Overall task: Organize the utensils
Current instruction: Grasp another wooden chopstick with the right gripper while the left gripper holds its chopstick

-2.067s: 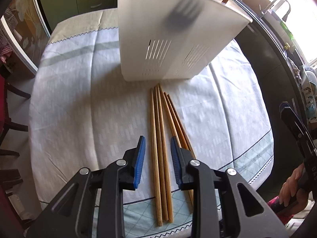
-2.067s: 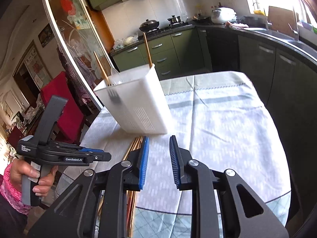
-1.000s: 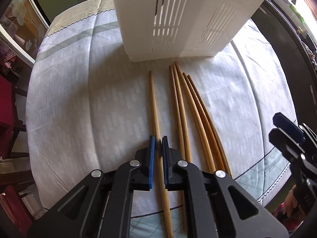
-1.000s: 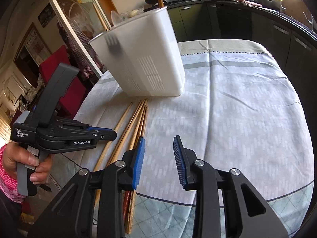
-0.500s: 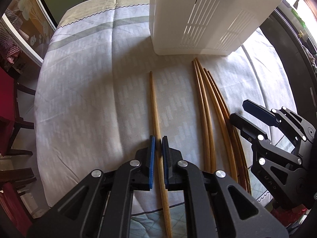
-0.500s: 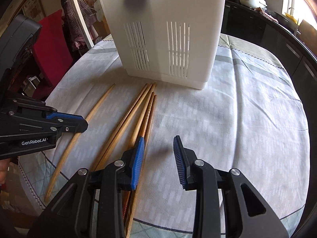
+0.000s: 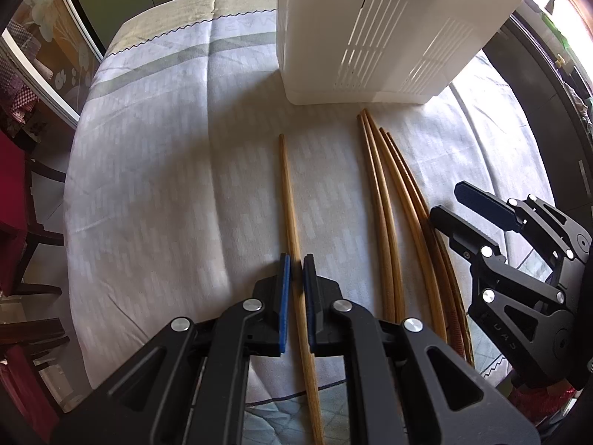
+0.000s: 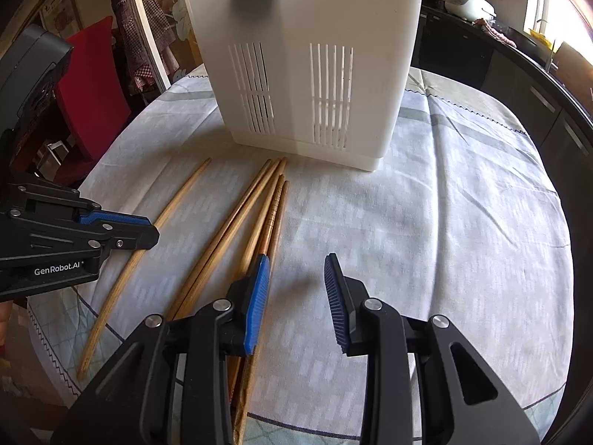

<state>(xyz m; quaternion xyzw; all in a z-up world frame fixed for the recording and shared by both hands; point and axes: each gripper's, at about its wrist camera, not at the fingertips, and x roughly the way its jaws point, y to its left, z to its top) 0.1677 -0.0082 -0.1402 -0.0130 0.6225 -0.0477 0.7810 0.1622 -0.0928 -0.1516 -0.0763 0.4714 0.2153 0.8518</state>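
My left gripper [image 7: 295,278] is shut on a single wooden chopstick [image 7: 289,200] that lies apart from the others on the tablecloth; it also shows in the right wrist view [image 8: 174,207]. Several more chopsticks [image 7: 385,200] lie bundled to its right, also seen in the right wrist view [image 8: 255,207]. My right gripper [image 8: 296,274] is open and empty, its left finger just over the bundle's right edge; it shows in the left wrist view [image 7: 463,204]. A white slotted utensil holder [image 8: 315,55] stands upright behind the chopsticks, a fork's shadow visible through its wall.
The round table has a pale striped cloth [image 7: 155,170]. Red chairs [image 7: 11,170] stand at the left, dark kitchen counters [image 8: 519,66] to the right. The table edge is close below both grippers.
My left gripper closed on one chopstick and pulled it left, away from the bundle. My right gripper came down low over the bundle's right side, still open.
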